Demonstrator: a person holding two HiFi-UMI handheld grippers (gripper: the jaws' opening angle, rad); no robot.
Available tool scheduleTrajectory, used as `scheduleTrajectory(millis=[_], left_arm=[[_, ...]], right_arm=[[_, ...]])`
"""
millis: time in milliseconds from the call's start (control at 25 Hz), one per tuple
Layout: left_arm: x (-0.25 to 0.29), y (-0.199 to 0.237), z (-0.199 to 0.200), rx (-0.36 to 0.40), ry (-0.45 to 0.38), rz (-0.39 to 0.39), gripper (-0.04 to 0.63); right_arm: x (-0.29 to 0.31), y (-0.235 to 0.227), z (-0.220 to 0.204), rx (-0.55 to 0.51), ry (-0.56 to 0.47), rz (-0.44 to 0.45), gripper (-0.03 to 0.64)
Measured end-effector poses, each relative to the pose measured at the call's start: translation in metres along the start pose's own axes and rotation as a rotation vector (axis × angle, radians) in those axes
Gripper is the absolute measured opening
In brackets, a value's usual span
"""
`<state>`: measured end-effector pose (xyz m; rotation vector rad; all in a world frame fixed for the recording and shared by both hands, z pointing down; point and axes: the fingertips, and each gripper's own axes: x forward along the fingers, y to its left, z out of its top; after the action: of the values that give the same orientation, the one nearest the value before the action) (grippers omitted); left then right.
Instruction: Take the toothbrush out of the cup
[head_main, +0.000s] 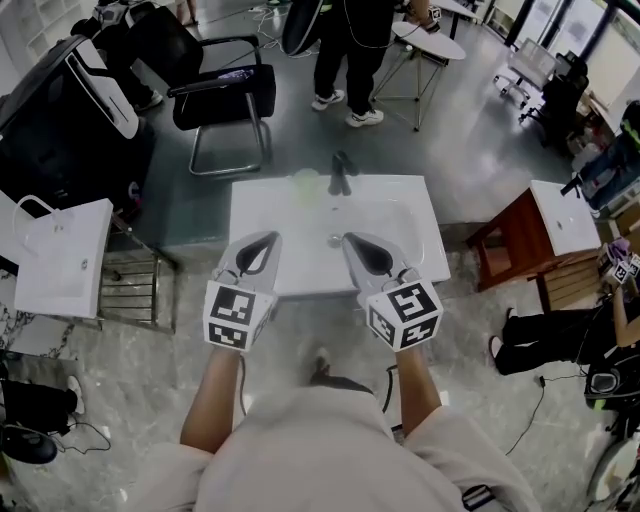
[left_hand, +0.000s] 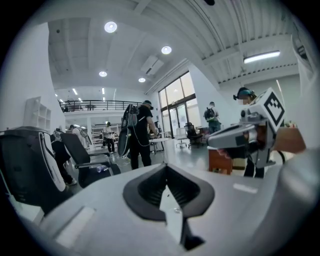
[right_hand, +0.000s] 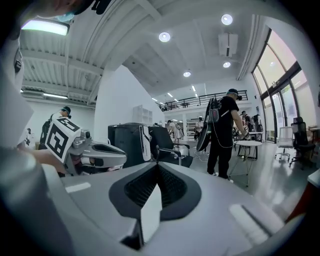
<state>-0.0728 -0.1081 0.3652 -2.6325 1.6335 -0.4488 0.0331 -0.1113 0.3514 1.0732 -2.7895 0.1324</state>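
You're standing square to the white bench (head_main: 262, 205) with its sunken basin, and both tools are out in front of you, side by side over its near edge. The left tongs (head_main: 265, 241) are pressed together with nothing between them. The right tongs (head_main: 354, 243) are also pressed together and empty. My read is that this is a carry pose: closed, roughly level and aimed ahead, because nothing has been reached for yet.

The target is at twelve o'clock from your hands, on the far rim. A pale, see-through cup (head_main: 306, 186) stands there just beside the black tap (head_main: 340, 174), at the tap's nine o'clock. It's well apart from both tools, with the whole basin between you and it.

Now the awkward part. The cup is small and washed out against the white, and I can't pick out the toothbrush in it at all, neither handle nor bristles. Both gripper views look out across the room over the top of the bench, so neither one shows the cup. Each only catches the other tool off to its side. I'd say you'll want one pair of tongs spread before you close in on that rim.
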Motion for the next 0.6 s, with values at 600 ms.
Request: scheduleTrajectory(millis=[600], left_arm=[[0.087, 0.023, 0.000, 0.000, 0.060, 0.064, 0.003]], right_arm=[[0.042, -0.077, -0.003, 0.023, 0.021, 0.081, 0.006]])
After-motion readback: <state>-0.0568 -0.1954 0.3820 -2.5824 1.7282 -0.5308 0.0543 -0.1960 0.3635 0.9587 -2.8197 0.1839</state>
